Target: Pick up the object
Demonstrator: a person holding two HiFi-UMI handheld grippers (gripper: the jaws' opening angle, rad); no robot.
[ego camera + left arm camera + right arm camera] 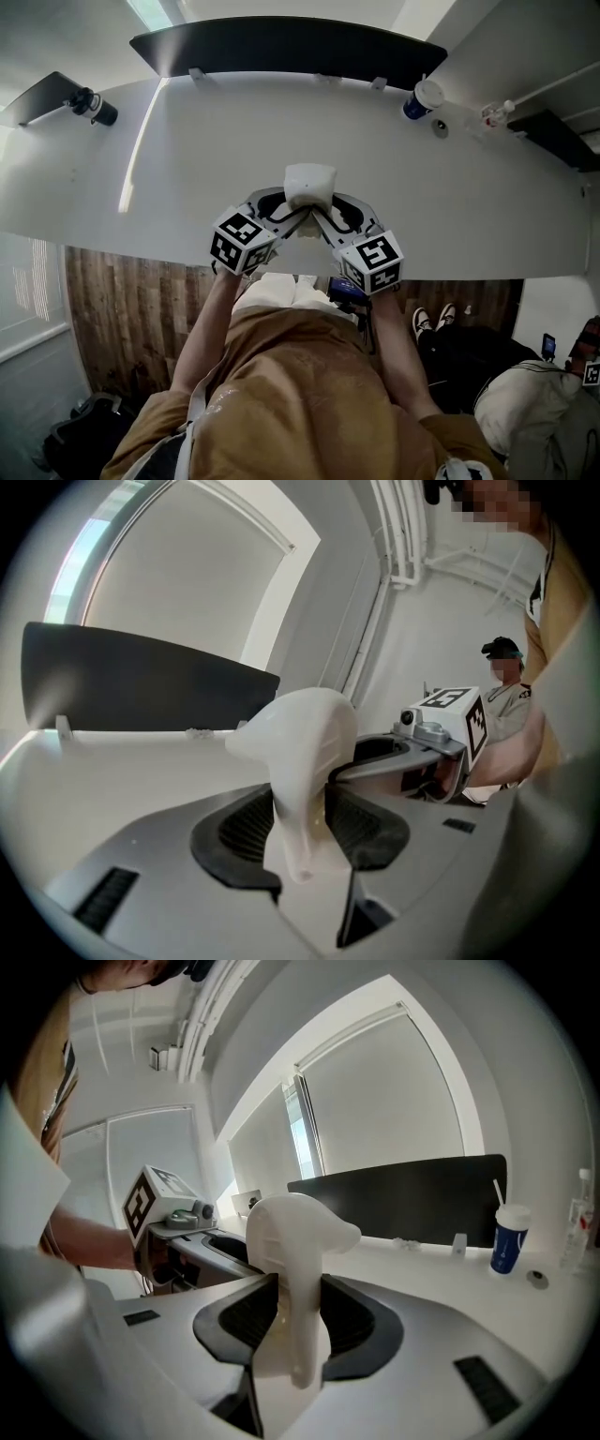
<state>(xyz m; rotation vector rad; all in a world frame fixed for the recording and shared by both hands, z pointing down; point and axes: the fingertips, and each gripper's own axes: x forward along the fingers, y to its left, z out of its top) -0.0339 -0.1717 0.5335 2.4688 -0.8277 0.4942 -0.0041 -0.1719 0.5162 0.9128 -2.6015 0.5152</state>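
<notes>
White object (309, 184) held over a white table (178, 159), left gripper (279, 204) and right gripper (339, 208) each pinching it, one from either side

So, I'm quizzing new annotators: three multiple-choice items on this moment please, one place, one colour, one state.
1. Where on the table does the blue cup stand? A) far right B) near left edge C) between the tongs
2. What colour is the held object? A) red B) white C) black
3. How are the left tongs and right tongs? A) both open, empty B) only one gripping C) both clamped on the object
Key: 1 A, head view shows it there; 2 B, white in every view; 3 C, each gripper view shows jaws pressing it.
</notes>
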